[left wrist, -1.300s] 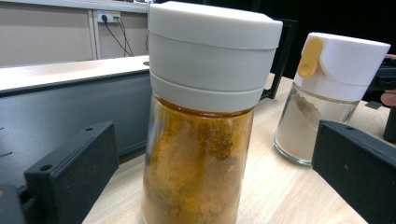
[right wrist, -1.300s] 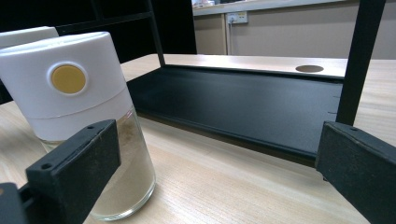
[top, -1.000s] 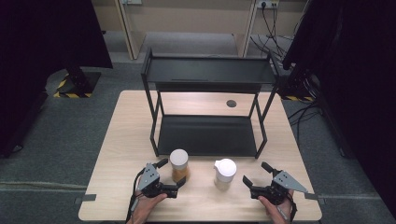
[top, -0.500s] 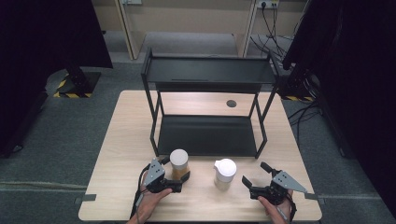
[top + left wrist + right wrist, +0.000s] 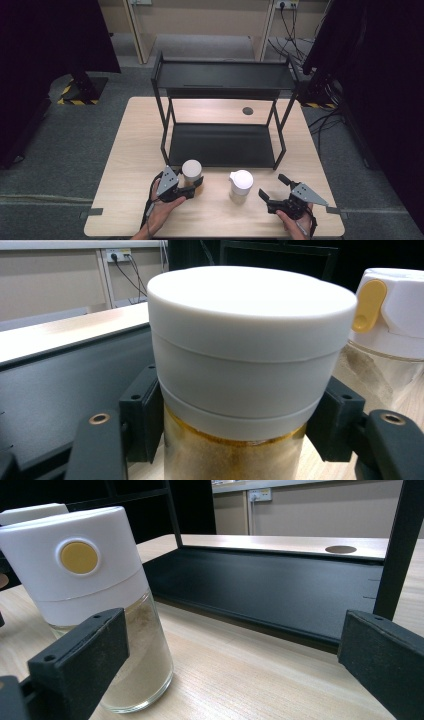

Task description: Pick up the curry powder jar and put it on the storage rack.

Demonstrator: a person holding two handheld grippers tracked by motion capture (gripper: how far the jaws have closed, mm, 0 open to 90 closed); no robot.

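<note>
At the left, the left gripper (image 5: 192, 188) is gripping the white-lidded jar (image 5: 191, 170): its jaws have just been closing and are now pressing on both sides of the jar, just under the lid. The jar is standing upright on the tabletop (image 5: 130, 150), just in front of the black rack (image 5: 222, 145) and near its front left leg. A short stretch of bare wood is lying between this jar and the shaker jar with the yellow button (image 5: 240, 186), which is standing upright to its right. Farther right, the right gripper (image 5: 274, 191) is resting near the tabletop's front edge, its jaws standing wide apart, just beside the shaker jar without touching it.
</note>
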